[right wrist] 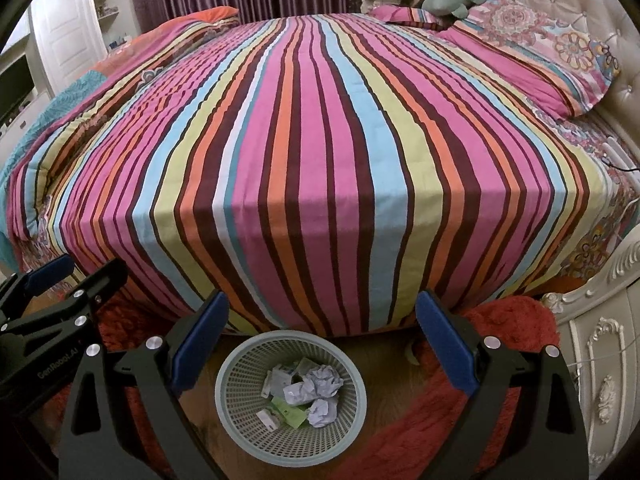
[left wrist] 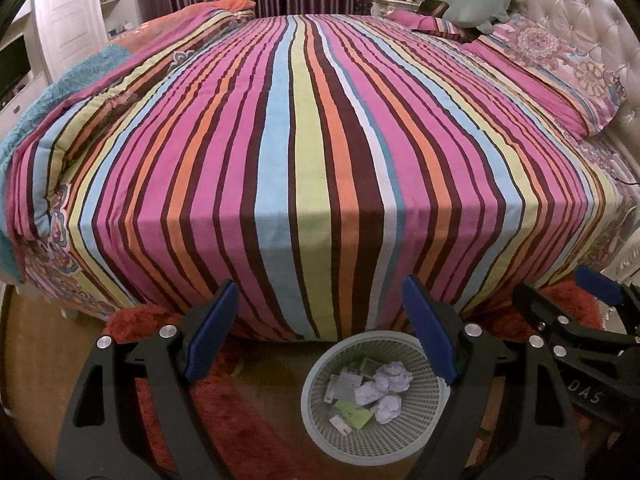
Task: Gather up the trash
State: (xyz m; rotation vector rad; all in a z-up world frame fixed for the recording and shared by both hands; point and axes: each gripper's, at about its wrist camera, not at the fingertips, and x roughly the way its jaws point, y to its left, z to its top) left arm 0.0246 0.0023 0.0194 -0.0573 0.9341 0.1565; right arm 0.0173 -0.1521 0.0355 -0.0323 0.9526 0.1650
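A grey mesh waste basket (left wrist: 320, 434) stands on the floor at the foot of the bed; it also shows in the right wrist view (right wrist: 240, 432). Inside lie crumpled white paper balls (left wrist: 390, 376) (right wrist: 324, 380), green wrappers (left wrist: 354, 416) (right wrist: 288, 410) and small white packets. My left gripper (left wrist: 320, 312) is open and empty above the basket. My right gripper (right wrist: 322, 320) is open and empty above it too. Each gripper shows at the edge of the other's view.
A bed with a striped cover (left wrist: 312, 128) fills both views. Pillows (left wrist: 560, 72) and a green plush toy (left wrist: 472, 0) lie near the padded headboard. A red shaggy rug (right wrist: 500, 360) surrounds the basket. A white carved nightstand (right wrist: 600, 340) stands at the right.
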